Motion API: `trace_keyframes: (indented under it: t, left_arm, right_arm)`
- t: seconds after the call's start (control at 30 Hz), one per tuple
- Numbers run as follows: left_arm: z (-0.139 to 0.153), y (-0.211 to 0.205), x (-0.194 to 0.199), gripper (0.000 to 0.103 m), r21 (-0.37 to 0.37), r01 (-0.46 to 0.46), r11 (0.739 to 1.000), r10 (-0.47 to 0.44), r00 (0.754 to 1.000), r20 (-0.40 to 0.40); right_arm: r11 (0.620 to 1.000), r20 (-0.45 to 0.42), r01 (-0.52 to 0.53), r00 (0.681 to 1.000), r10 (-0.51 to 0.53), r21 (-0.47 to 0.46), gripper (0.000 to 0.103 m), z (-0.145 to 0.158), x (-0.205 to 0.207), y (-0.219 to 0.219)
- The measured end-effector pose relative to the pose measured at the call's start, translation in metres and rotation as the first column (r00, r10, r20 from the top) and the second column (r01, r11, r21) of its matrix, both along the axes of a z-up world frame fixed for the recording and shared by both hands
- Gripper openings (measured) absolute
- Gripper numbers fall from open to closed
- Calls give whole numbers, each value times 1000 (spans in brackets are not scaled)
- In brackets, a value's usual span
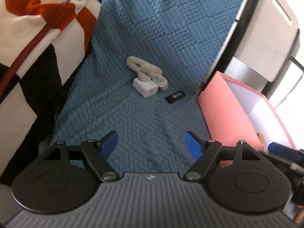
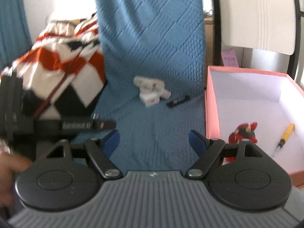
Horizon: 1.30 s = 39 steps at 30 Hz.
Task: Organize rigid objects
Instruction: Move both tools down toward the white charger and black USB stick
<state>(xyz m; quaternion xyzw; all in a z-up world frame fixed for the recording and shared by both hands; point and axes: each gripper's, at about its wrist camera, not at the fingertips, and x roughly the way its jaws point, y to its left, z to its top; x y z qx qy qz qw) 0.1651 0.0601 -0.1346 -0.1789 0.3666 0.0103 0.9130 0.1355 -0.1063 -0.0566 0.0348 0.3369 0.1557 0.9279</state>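
Blue quilted bedding (image 1: 152,38) is spread beneath two hand-held grippers, with a red, white and black checked blanket (image 1: 38,28) heaped along its left side. Near the middle of the quilt a white charger block (image 1: 145,89) is seen touching a fluffy cream item (image 1: 142,66) and a small white remote-like piece (image 1: 159,79), and a small black stick-shaped device (image 1: 175,96) is laid just beside them to the right. Further right, a pink box (image 2: 210,102) with a white lining is set open at the quilt's edge; a red and black toy figure (image 2: 244,132) and a yellow-handled tool (image 2: 286,134) are held inside it, apart from each other. The left gripper (image 1: 152,144) and the right gripper (image 2: 154,142) are both shown with blue-padded jaws spread wide and nothing between them, well short of the objects. Part of a hand (image 2: 9,172) is glimpsed at the right wrist view's left edge.
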Motion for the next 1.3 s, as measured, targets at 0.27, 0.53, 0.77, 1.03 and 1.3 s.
trace_keyframes:
  t: [0.27,0.53,0.77,1.03,1.3]
  left_arm:
    - [-16,27,35,81,-30,-42,999,42,999,-16]
    - [-26,41,80,80,-32,-47,998,46,999,-10]
    - [-33,44,129,80,-23,-18,1000,19,999,28]
    - [-40,45,182,80,-10,38,999,-38,999,6]
    - [-54,40,221,70,24,68,997,-68,998,9]
  right_arm:
    - [1000,37,-20,999,20,-22,77,-8,46,14]
    - [993,-20,-84,996,83,-84,62,-32,83,33]
    - [990,-46,-105,994,101,-95,61,-49,119,43]
    - [991,-95,-78,993,67,-112,59,-75,168,45]
    - [992,-112,35,993,-49,-123,59,-97,220,47]
